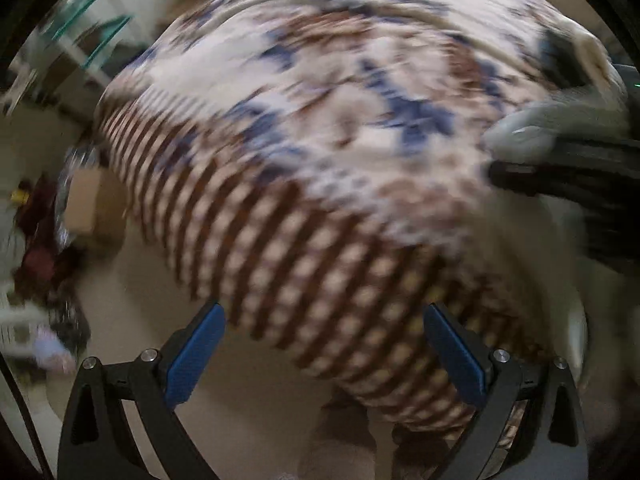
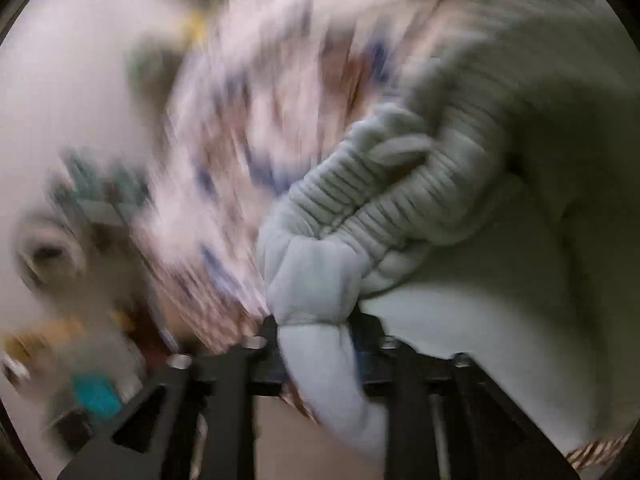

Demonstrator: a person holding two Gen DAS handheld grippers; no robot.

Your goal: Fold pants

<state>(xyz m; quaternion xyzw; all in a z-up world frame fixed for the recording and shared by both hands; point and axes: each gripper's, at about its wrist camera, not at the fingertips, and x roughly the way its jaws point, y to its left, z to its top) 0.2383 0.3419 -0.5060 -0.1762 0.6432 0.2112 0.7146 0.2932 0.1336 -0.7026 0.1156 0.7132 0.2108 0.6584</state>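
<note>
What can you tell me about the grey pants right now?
The grey pants are pale grey, soft and fleecy-looking, with a ribbed, gathered band bunched into thick folds. One bunched end runs down between the right gripper fingers, which close on it. The rest lies crumpled over the patterned bedspread. In the left wrist view a grey fold shows at the right edge, beside dark gripper parts. Motion blur hides finer detail.

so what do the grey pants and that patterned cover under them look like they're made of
The grey pants look like a soft matte knit, perhaps fleece or jersey: the bunched waistband shows ribbed gathers and the cloth folds thickly in the right gripper. The patterned cover looks like a woven or printed fabric, matte, with brown stripes and blue-brown motifs; blur hides its weave, so the fibre is unclear.
</note>
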